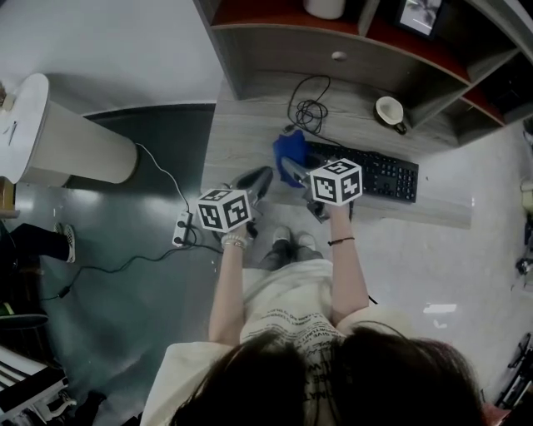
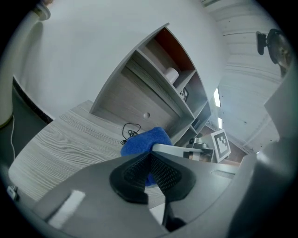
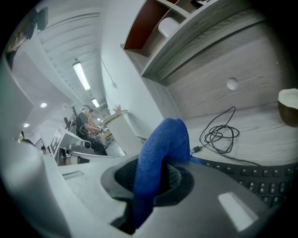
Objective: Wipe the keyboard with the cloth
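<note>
right gripper view shows the right gripper [image 3: 153, 179] with its jaws pinching the blue cloth [image 3: 160, 148], at the left end of the black keyboard [image 1: 379, 175] on the grey desk [image 1: 250, 125]. left gripper [image 2: 151, 174] has its jaws pressed together, near the desk's front edge.

Grippers, two-jaw: two, the left gripper [image 1: 256, 180] and the right gripper [image 1: 293, 172]. Marker cubes: two, a left cube [image 1: 224, 210] and a right cube [image 1: 336, 181], one per gripper. Cloth [image 1: 289, 152], blue: one. Keyboard [image 1: 379, 175], black: one. Cable [image 1: 310, 110], black, coiled: one. Cup [image 1: 389, 110], pale: one. Desk [image 1: 241, 137], wood-grain: one; it carries one shelf unit [image 1: 275, 42], which shows one round knob [image 1: 338, 56] and one white roll [image 1: 325, 7]. Power strip [image 1: 182, 229], on the floor: one.
</note>
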Action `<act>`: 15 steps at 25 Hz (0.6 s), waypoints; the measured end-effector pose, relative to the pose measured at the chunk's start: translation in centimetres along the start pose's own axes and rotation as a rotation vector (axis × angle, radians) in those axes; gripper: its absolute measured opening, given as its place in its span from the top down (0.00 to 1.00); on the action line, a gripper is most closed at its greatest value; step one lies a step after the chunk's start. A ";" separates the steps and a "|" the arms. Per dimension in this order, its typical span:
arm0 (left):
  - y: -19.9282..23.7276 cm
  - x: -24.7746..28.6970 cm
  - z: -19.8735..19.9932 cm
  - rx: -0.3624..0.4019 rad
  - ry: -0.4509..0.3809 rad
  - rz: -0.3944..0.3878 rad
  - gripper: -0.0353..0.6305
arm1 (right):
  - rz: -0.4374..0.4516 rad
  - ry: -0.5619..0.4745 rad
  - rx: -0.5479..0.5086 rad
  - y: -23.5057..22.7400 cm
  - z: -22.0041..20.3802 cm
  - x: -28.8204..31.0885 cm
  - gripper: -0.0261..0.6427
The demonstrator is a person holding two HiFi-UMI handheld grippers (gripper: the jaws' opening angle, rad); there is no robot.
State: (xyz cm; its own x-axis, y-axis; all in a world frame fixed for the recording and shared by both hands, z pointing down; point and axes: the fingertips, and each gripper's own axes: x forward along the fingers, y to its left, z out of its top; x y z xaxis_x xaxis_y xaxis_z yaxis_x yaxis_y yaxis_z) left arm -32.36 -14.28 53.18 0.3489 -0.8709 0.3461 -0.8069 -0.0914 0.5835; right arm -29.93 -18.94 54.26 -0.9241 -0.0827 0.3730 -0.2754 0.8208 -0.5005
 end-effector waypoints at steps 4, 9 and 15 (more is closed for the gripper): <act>-0.7 -0.2 0.5 -0.001 -0.036 -0.009 0.94 | 0.024 0.006 -0.011 0.3 0.4 -0.4 0.87; -1.6 -0.5 0.8 0.002 -0.072 -0.016 0.94 | 0.077 0.006 -0.034 1.1 0.9 -1.3 0.87; -2.7 -0.5 1.2 0.007 -0.109 -0.021 0.94 | 0.101 0.004 -0.057 1.3 1.4 -2.5 0.87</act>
State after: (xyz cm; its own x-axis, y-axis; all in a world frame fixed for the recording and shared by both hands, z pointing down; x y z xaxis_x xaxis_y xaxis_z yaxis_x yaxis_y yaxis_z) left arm -30.91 -14.12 50.57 0.3123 -0.9162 0.2511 -0.8032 -0.1135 0.5847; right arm -28.33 -18.43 51.53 -0.9452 0.0041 0.3266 -0.1658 0.8554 -0.4907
